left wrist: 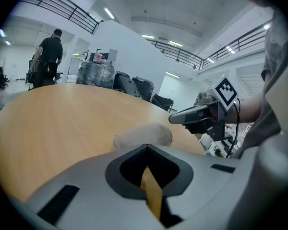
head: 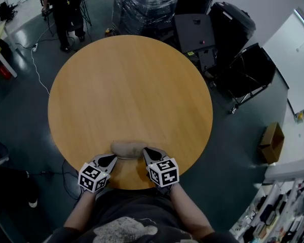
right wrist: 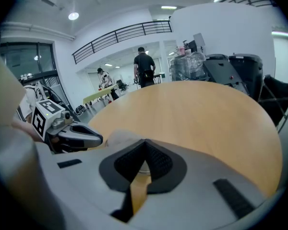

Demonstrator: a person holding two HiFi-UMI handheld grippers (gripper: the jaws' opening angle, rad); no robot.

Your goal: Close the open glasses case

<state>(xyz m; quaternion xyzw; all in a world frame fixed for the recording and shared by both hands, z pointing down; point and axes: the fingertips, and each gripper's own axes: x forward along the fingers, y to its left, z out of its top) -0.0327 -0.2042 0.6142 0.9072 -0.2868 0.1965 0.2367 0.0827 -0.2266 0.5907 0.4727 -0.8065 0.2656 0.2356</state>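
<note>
Near the front edge of the round wooden counter [head: 131,85], close to the wearer's body, the beige glasses case [head: 129,149] lies flat with its long side running left to right. It shows as one rounded, oblong shape and appears closed.

On either side of it sit the two tools. The left tool [head: 114,158] has its tips just beside the case's left end. The right tool [head: 146,150] has its tips at the case's right end, touching it or very nearly; contact cannot be confirmed. In the left gripper view, the left tool [left wrist: 146,146] has its jaws brought together at the tips with nothing held between them. The case [left wrist: 144,135] lies right in front, and the right tool [left wrist: 175,120] points in from the far side. In the right gripper view, the right tool [right wrist: 145,141] also has its jaws pressed together and empty.

Beyond the counter, a person [head: 66,9] stands on the dark floor [head: 20,115], next to a plastic-wrapped stack [head: 144,4]. A cardboard box [head: 271,142] sits on the floor to the right.
</note>
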